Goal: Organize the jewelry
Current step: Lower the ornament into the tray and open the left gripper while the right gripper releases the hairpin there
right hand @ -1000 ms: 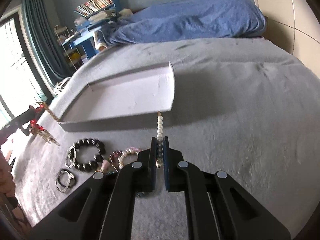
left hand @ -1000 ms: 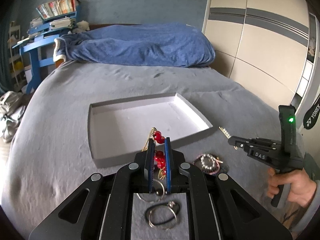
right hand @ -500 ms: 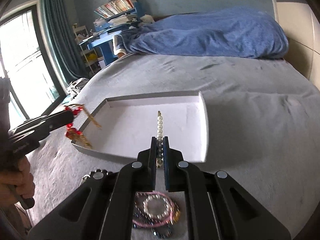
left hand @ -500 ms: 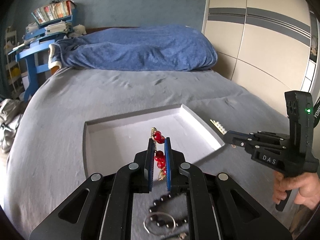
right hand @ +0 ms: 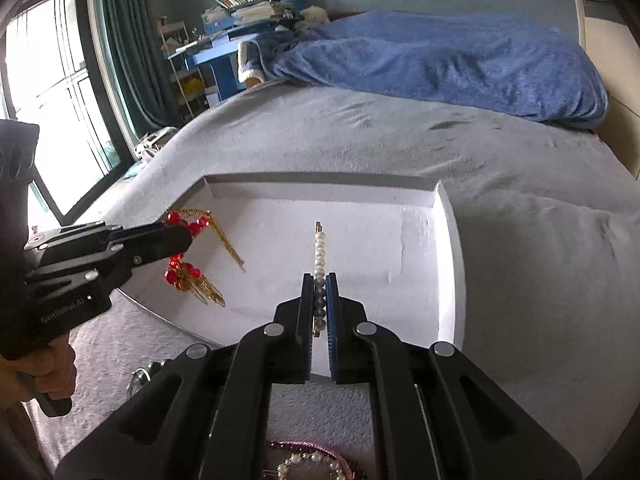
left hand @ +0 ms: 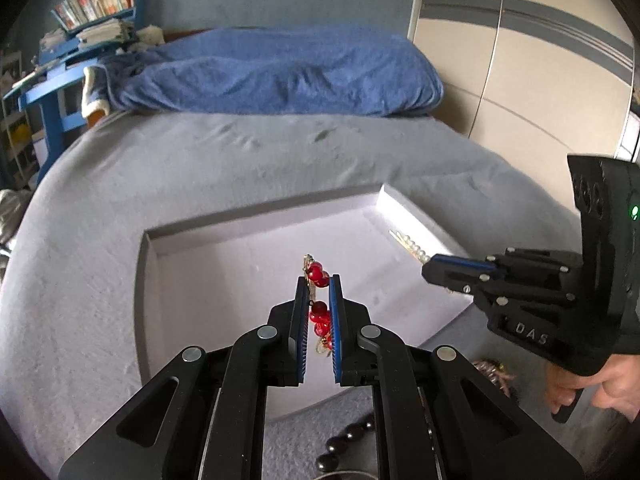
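A shallow white tray (left hand: 256,240) (right hand: 448,248) lies on the grey bed. My left gripper (left hand: 318,284) (right hand: 182,236) is shut on a red bead and gold tassel ornament (left hand: 318,274) (right hand: 188,272), held above the tray's near left part. My right gripper (right hand: 319,280) (left hand: 428,268) is shut on a pearl hair clip (right hand: 320,248) (left hand: 412,246), which sticks out forward over the tray's right side. Both pieces hang clear of the tray floor.
Loose jewelry lies on the bed in front of the tray: a dark bead bracelet (left hand: 344,440), a pink and pearl bracelet (right hand: 308,462), metal rings (right hand: 140,376). A blue blanket (left hand: 280,72) is piled at the head of the bed. A wardrobe (left hand: 520,60) stands at the right.
Both grippers have moved forward from the loose jewelry to over the tray, each carrying its piece. The right gripper came in closer beside the left one.
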